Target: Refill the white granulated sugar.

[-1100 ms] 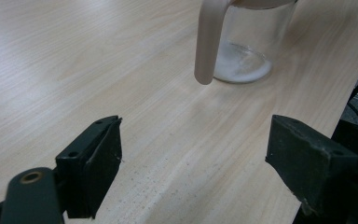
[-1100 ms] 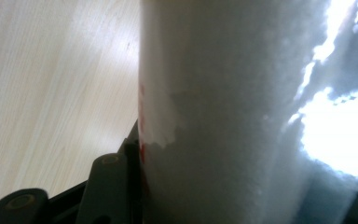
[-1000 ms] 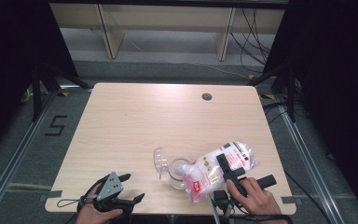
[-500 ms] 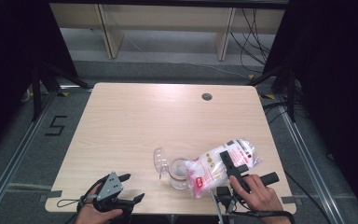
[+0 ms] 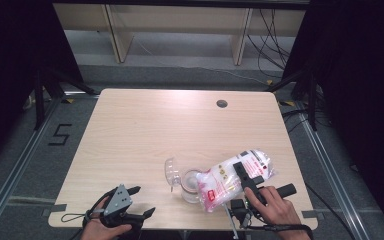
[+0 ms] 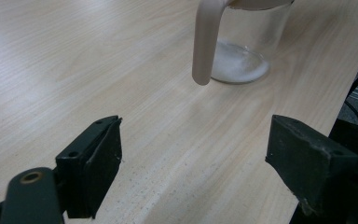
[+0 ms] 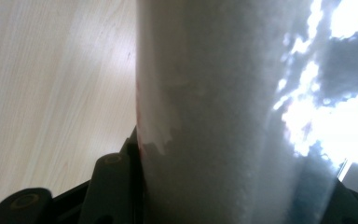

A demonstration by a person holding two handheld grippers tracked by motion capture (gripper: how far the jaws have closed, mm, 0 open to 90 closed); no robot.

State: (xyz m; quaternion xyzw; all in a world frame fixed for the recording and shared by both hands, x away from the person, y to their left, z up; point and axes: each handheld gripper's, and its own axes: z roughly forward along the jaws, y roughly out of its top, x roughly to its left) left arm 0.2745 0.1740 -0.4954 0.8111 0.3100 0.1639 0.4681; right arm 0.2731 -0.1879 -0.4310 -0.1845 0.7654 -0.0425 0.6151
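Bag seemingly lower over jar

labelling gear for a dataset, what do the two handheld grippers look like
Both are black two-jaw tools. The left gripper carries a grey three-cornered plate on top, trails a thin dark cable, and has flat rectangular jaw pads. The right gripper has a black handle with a cable below it.

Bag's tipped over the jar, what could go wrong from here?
1. The bag, clamped in the right hand-held gripper, may pour wide and spill powder on the table.
2. The jar stands unheld, the left hand-held gripper open and apart; the bag could nudge it over.
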